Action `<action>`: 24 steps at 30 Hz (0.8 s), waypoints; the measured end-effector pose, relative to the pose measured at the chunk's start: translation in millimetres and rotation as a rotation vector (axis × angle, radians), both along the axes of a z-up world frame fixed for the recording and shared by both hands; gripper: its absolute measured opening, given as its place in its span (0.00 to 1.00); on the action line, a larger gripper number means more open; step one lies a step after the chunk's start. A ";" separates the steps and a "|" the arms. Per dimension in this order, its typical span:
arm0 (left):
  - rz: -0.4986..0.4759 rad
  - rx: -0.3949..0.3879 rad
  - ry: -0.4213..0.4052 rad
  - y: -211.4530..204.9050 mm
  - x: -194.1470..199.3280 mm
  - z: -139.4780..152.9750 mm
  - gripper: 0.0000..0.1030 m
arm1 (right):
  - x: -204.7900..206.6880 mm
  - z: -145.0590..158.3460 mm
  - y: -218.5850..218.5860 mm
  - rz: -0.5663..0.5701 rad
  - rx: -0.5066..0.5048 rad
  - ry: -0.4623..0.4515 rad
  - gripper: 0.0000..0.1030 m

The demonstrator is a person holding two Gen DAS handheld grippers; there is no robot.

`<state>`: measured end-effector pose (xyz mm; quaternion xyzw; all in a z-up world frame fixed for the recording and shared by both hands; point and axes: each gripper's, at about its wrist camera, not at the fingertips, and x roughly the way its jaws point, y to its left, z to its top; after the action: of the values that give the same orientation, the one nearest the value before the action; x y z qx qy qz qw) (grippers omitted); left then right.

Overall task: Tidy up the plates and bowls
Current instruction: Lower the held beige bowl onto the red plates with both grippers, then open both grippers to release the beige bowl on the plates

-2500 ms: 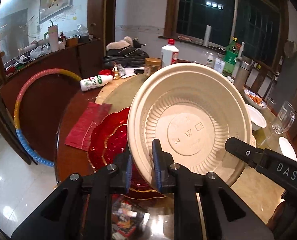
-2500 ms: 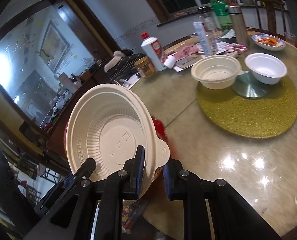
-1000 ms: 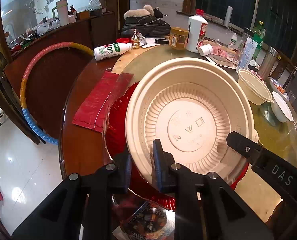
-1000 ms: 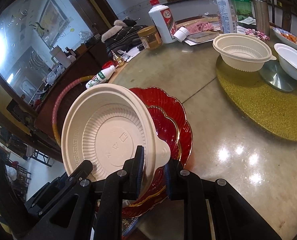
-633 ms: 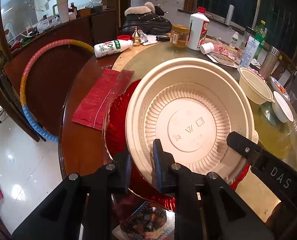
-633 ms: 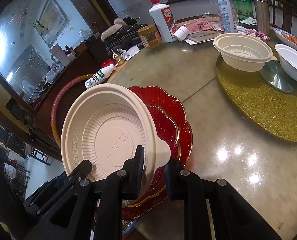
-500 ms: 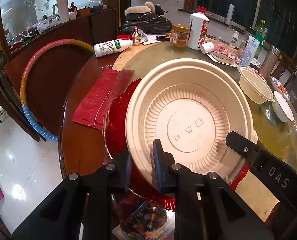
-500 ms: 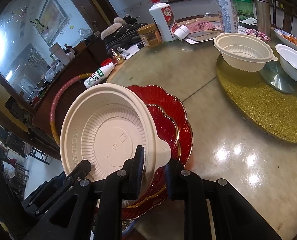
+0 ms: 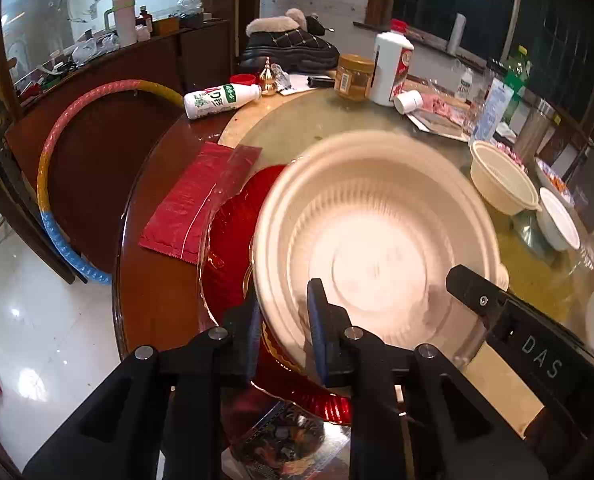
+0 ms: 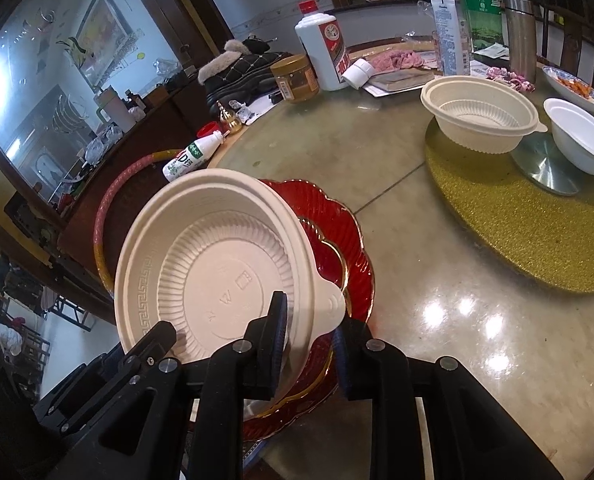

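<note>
A large beige bowl (image 9: pixel 377 248) (image 10: pixel 217 264) sits on a stack of red scalloped plates (image 9: pixel 233 224) (image 10: pixel 337 232) at the near edge of the round table. It is blurred in the left wrist view. My left gripper (image 9: pixel 282 328) straddles its near-left rim, jaws a little apart. My right gripper (image 10: pixel 309 340) straddles its right rim by the tab, jaws visibly apart. A second beige bowl (image 10: pixel 481 116) (image 9: pixel 501 184) and a white bowl (image 10: pixel 581 136) (image 9: pixel 557 220) stand on a gold mat (image 10: pixel 517 216).
A red cloth (image 9: pixel 193 204) lies left of the plates. A lying white bottle (image 9: pixel 217 100), a jar (image 10: pixel 295 78), a white liquor bottle (image 10: pixel 325 52), a shoe (image 9: pixel 289 48) and more bottles crowd the far side. A hoop (image 9: pixel 57 160) leans by the table.
The bowl has come down onto the red plates over the last seconds. Both grippers' jaws have widened on its rim, and the bowl now blurs with motion in the left wrist view.
</note>
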<state>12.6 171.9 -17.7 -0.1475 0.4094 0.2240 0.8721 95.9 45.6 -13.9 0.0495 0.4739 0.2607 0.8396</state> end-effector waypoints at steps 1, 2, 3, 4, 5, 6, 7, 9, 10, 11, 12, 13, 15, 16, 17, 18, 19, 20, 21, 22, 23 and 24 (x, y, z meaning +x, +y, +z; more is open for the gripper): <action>0.005 0.002 -0.007 0.3 -0.6 1.0 0.23 | 0.5 0.8 -1.7 -0.006 0.005 -0.005 0.28; 0.014 0.008 -0.014 0.5 -1.7 2.4 0.27 | 0.6 1.4 -3.2 -0.011 0.010 -0.008 0.30; 0.022 0.014 -0.022 0.7 -2.9 4.2 0.30 | 0.9 1.6 -3.7 -0.012 0.010 -0.009 0.31; 0.025 0.014 -0.029 1.0 -3.8 5.7 0.35 | 1.0 2.1 -4.7 -0.011 0.014 -0.010 0.31; 0.028 0.010 -0.042 1.3 -5.6 7.8 0.39 | 1.2 2.2 -5.8 -0.011 0.016 -0.012 0.31; 0.034 0.005 -0.060 1.5 -7.8 10.6 0.42 | 1.1 2.7 -7.0 -0.012 0.020 -0.013 0.31; 0.038 0.003 -0.071 2.0 -9.2 12.2 0.46 | 1.4 3.5 -8.1 -0.012 0.025 -0.013 0.32; 0.051 0.008 -0.111 1.8 -14.7 18.8 0.49 | 1.7 5.0 -10.8 -0.015 0.037 -0.016 0.32; 0.056 0.011 -0.128 1.3 -16.7 21.8 0.51 | 1.0 6.7 -13.3 -0.020 0.048 -0.019 0.32; 0.061 0.009 -0.147 1.0 -19.0 25.4 0.58 | 0.4 8.6 -15.7 -0.022 0.061 -0.022 0.35; 0.068 0.004 -0.172 0.8 -22.4 29.5 0.62 | 0.3 11.5 -19.7 -0.027 0.080 -0.023 0.38; 0.073 -0.001 -0.191 0.6 -24.7 32.4 0.70 | -0.1 13.9 -22.6 -0.031 0.095 -0.025 0.43; 0.091 -0.007 -0.244 0.0 -30.1 39.5 0.79 | -0.7 20.7 -32.2 -0.037 0.149 -0.033 0.55; 0.098 -0.007 -0.259 -0.9 -31.5 42.2 0.81 | -0.7 23.5 -36.2 -0.040 0.166 -0.038 0.66; 0.101 -0.009 -0.272 -3.1 -32.1 45.2 0.81 | -0.5 26.8 -41.5 -0.045 0.184 -0.043 0.75; 0.095 -0.013 -0.271 -5.2 -31.1 46.5 0.82 | 0.6 29.0 -45.8 -0.047 0.196 -0.040 0.79; 0.088 -0.018 -0.265 -7.0 -29.6 46.8 0.82 | 2.9 28.9 -51.6 -0.053 0.204 -0.022 0.82; 0.070 -0.030 -0.248 -10.7 -25.5 46.3 0.82 | 5.1 27.0 -55.3 -0.050 0.214 0.001 0.84; 0.055 -0.039 -0.235 -13.5 -22.1 45.4 0.82 | 9.7 23.2 -60.9 -0.041 0.236 0.049 0.84; 0.038 -0.049 -0.222 -17.0 -19.3 44.2 0.82 | 15.5 16.4 -68.6 -0.036 0.267 0.122 0.84; 0.018 -0.056 -0.212 -21.8 -16.0 43.0 0.82 | 17.9 12.4 -73.6 -0.042 0.280 0.156 0.84; -0.001 -0.059 -0.202 -27.8 -12.2 42.3 0.82 | 20.9 6.8 -82.7 -0.062 0.288 0.193 0.84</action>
<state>0.4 144.1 24.6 -0.1948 0.3261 0.1956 0.9041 116.8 -37.1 -7.2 0.2085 0.5083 0.2938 0.7822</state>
